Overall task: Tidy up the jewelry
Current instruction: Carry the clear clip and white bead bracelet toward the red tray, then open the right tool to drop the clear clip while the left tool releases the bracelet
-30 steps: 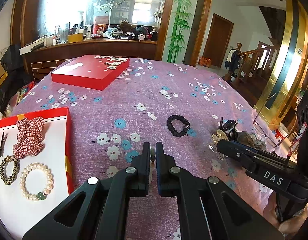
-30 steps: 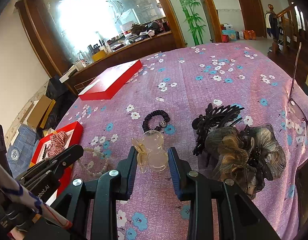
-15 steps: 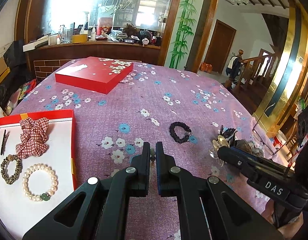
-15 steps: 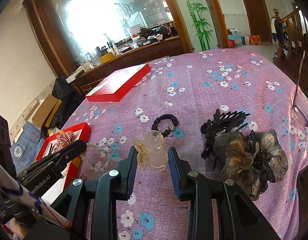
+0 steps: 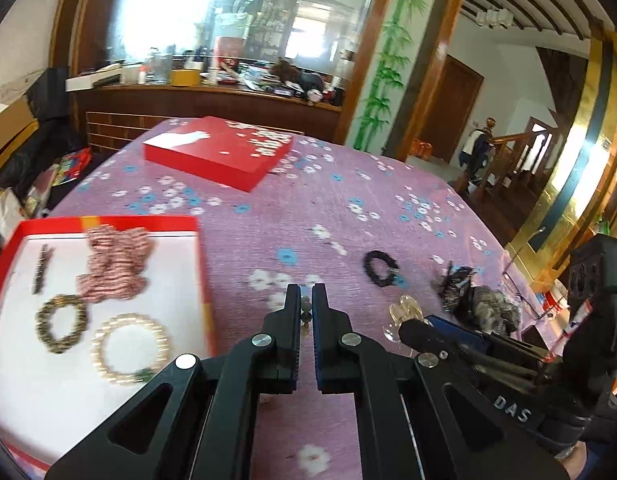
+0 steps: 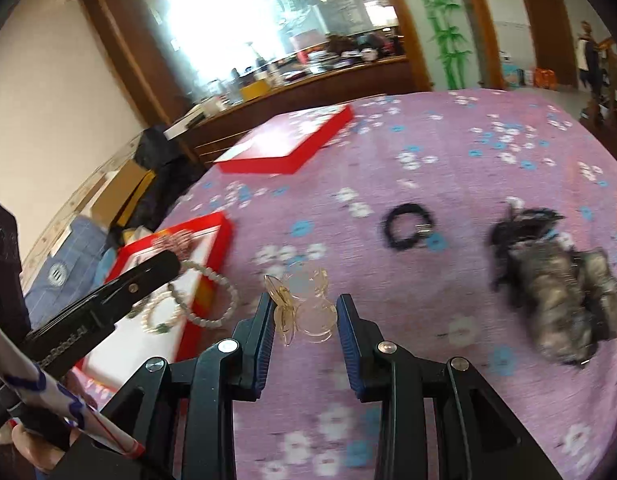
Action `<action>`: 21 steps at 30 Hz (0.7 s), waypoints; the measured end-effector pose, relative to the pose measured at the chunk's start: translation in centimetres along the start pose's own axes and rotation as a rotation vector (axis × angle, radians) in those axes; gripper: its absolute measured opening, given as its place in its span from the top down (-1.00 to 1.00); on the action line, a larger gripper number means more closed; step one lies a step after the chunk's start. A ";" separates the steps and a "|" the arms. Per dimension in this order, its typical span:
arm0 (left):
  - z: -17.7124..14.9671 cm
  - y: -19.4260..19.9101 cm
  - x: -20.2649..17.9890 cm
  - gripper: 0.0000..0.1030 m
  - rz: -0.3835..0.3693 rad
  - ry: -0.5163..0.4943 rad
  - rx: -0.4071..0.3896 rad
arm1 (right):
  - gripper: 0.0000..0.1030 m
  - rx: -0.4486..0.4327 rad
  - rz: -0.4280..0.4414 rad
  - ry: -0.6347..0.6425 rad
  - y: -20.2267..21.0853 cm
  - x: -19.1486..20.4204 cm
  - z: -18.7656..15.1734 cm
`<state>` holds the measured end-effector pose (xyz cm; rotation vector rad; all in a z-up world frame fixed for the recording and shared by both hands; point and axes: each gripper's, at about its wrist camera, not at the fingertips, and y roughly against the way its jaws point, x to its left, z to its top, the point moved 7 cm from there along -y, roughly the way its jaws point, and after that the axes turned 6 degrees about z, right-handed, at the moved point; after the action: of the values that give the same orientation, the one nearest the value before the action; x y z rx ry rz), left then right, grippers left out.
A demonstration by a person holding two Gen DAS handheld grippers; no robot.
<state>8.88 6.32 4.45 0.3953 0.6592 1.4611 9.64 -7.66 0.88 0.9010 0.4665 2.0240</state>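
My left gripper (image 5: 306, 307) is shut on a beaded bracelet (image 5: 306, 314); its grey-white loop (image 6: 212, 300) hangs over the red edge of the open tray (image 5: 196, 264) in the right wrist view. My right gripper (image 6: 304, 312) is shut on a clear amber hair claw (image 6: 302, 304), held above the purple flowered cloth (image 6: 448, 152); the claw also shows in the left wrist view (image 5: 406, 308). The white-lined tray holds a plaid scrunchie (image 5: 116, 264), a dark hair pin (image 5: 40, 268), a leopard hair tie (image 5: 60, 322) and a pearl bracelet (image 5: 130, 348).
A black hair tie (image 6: 408, 226) lies mid-table. A black claw clip and brown-grey hair pieces (image 6: 560, 284) lie at the right. The red box lid (image 5: 216, 152) lies at the far side. A wooden counter with clutter stands beyond the table.
Both grippers have swung left toward the red tray, each still holding its item. The tray now sits closer and more central in both views.
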 end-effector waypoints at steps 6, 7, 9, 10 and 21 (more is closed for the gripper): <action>0.2 2.5 6.5 0.90 0.067 0.063 -0.020 | 0.34 0.067 0.093 0.068 -2.3 6.3 -1.1; 0.2 2.9 7.7 0.90 0.082 0.075 -0.022 | 0.34 0.082 0.102 0.079 -2.8 7.2 -1.5; 0.1 3.6 10.5 0.90 0.113 0.111 -0.027 | 0.34 0.113 0.131 0.107 -3.8 9.5 -2.2; 0.1 3.8 11.5 0.90 0.123 0.124 -0.028 | 0.34 0.127 0.139 0.118 -4.2 10.4 -2.5; -1.4 3.6 23.4 0.90 0.240 0.270 0.022 | 0.33 0.253 0.181 0.229 -9.8 17.7 -5.2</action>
<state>4.79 29.54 1.60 0.3035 0.8663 1.7559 4.45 12.48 -1.04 0.8905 0.8079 2.2813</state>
